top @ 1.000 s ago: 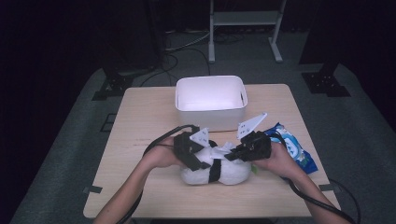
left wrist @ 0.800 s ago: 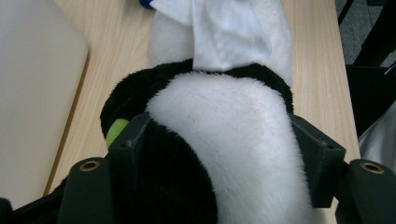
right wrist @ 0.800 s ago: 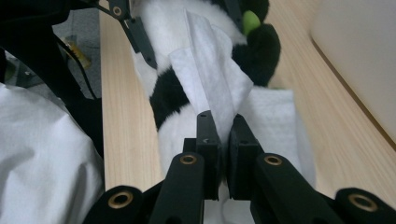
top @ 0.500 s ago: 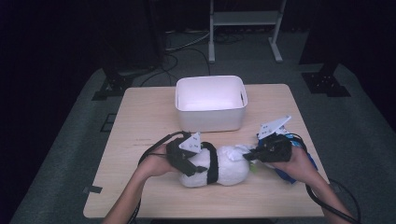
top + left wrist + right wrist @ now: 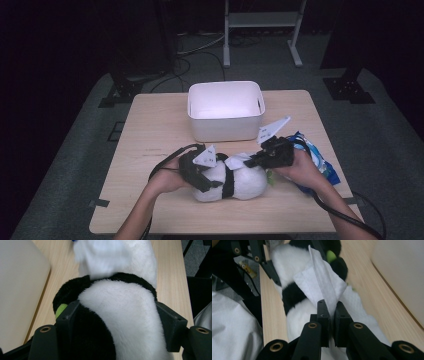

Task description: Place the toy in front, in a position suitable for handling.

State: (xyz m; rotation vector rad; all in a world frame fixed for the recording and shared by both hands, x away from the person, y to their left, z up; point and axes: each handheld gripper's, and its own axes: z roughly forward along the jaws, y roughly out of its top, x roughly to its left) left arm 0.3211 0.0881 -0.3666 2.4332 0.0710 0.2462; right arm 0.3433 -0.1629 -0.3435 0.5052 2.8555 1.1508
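A black and white panda plush (image 5: pixel 245 186) lies on its side near the front of the wooden table (image 5: pixel 150 135). My left gripper (image 5: pixel 202 179) is shut on the plush's body, one jaw on each flank (image 5: pixel 118 315). My right gripper (image 5: pixel 254 161) is shut on a white tissue (image 5: pixel 237 161) and holds it against the top of the plush. In the right gripper view the tissue (image 5: pixel 322 285) rises from the pinched jaws (image 5: pixel 331 308) and drapes over the plush (image 5: pixel 284 262). A small green part (image 5: pixel 331 256) shows on the toy.
A white plastic bin (image 5: pixel 225 127) stands behind the plush at the table's middle. A blue and white packet (image 5: pixel 320 161) lies under the right hand by the right edge. Cables trail from both grippers toward the front edge.
The right gripper swung out to the right over the blue packet, then came back left onto the plush with the tissue. The left gripper stayed clamped on the plush.
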